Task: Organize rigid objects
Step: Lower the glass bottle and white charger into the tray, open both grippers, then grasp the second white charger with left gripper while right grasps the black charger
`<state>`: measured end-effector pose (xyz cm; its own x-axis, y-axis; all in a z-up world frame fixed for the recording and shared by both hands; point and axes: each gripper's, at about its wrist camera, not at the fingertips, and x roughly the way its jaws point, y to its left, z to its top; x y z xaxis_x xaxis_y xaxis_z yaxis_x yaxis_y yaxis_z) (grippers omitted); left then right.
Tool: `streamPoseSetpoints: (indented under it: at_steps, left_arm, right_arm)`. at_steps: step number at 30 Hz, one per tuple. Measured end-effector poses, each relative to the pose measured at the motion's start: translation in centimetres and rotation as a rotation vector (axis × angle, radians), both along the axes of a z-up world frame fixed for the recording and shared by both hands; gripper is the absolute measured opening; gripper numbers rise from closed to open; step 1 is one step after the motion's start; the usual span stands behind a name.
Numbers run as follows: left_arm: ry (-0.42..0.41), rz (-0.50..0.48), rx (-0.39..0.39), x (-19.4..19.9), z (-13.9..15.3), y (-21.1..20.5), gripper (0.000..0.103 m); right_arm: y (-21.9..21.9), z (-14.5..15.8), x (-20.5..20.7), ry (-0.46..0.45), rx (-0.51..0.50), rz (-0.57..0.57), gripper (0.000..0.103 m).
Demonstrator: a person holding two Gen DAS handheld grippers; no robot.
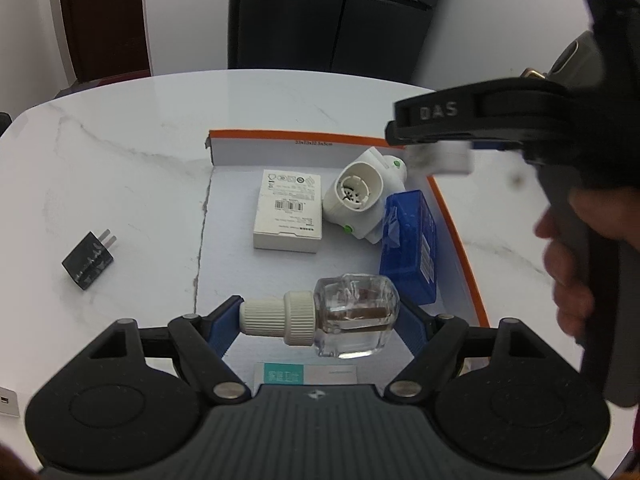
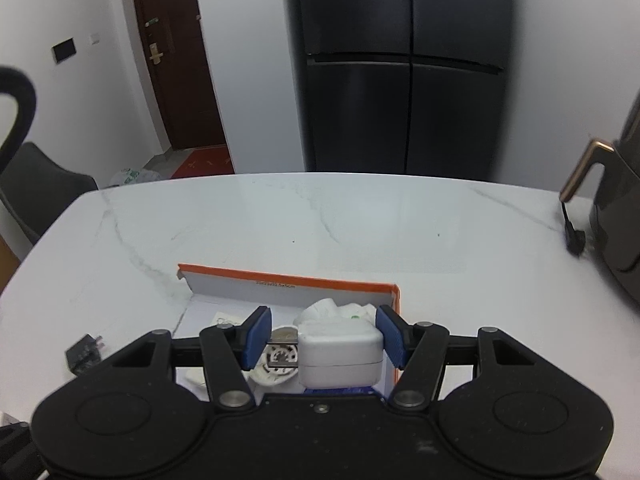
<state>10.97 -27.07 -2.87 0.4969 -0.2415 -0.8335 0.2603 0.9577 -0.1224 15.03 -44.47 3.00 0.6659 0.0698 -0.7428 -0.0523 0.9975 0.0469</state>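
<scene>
From the left wrist view, the left claw (image 1: 320,320) is closed on a clear glass bottle with a ribbed white cap (image 1: 340,320), gripped end to end and hanging over the near part of the orange-edged box (image 1: 456,220). Already lying in the box are a white carton (image 1: 289,210), a white round-mouthed fitting (image 1: 362,196) and a blue packet (image 1: 412,246), the last against its right wall. A black plug adapter (image 1: 89,260) lies out on the desk (image 1: 120,152) towards its left edge, well apart from the box. A person's hand (image 1: 568,264) carries the right claw in above the box's far right corner.

From the right wrist view, the right claw (image 2: 320,340) is clamped on a white charger (image 2: 340,356) (prongs towards the left pad), over that corner.

By my reckoning three items are stowed, two are held ready to drop in, and the adapter is left.
</scene>
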Motion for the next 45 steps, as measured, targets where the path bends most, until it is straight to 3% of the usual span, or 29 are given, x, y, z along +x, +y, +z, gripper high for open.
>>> streamPoseSetpoints:
  at_steps: [10, 19, 35, 45]
  left_arm:
    - [0.030, -0.021, -0.041, 0.0, -0.5, -0.2, 0.082]
    - [-0.015, -0.001, -0.038, -1.4, 1.5, 0.8, 0.087]
    - [-0.077, 0.246, 0.022, -6.2, 3.3, 12.3, 0.095]
    - [-0.056, 0.472, 0.088, -8.8, 1.3, 21.0, 0.097]
  right_arm:
    - [-1.6, 1.9, -2.0, -0.024, 0.065, -0.015, 0.072]
    - [-0.9, 5.0, -6.1, -0.071, 0.080, -0.006, 0.077]
    - [7.8, 3.7, -10.7, -0.009, 0.104, 0.145, 0.078]
    - [14.2, 2.8, -11.2, 0.023, 0.113, 0.263, 0.079]
